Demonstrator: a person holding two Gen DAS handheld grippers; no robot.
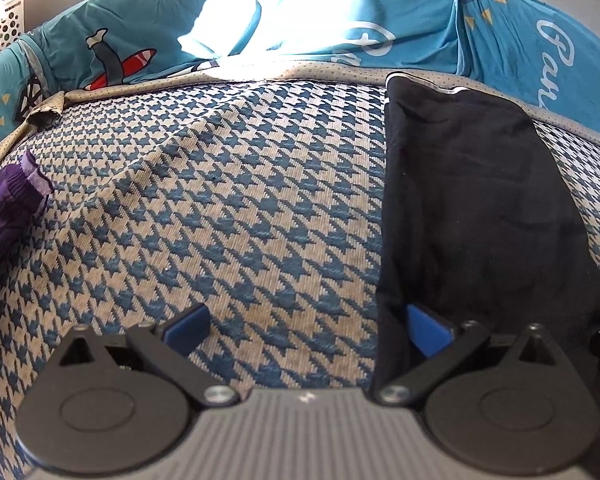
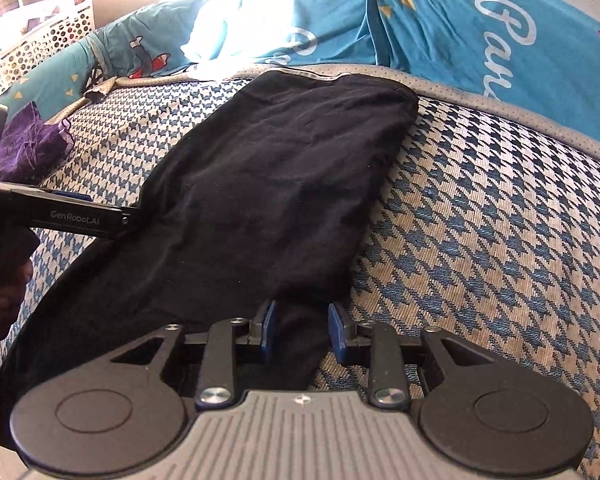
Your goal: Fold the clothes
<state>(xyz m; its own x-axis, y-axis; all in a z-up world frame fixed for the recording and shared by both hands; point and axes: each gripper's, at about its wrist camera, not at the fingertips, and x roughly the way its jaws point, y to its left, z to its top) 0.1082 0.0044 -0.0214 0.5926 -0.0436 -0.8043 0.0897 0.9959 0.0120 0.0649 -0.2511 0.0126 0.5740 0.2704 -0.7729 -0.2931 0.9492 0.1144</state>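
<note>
The black garment (image 2: 284, 184) lies on the houndstooth cover (image 2: 500, 220). The right gripper (image 2: 302, 330) pinches its near end; the left gripper (image 1: 306, 326), fingers spread wide, touches its left edge.

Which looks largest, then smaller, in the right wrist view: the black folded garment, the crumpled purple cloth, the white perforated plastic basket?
1. Black folded garment, by far the largest.
2 and 3. Crumpled purple cloth and white perforated plastic basket look alike in size; the basket is farther away and cut by the edge, so I cannot rank them.
</note>
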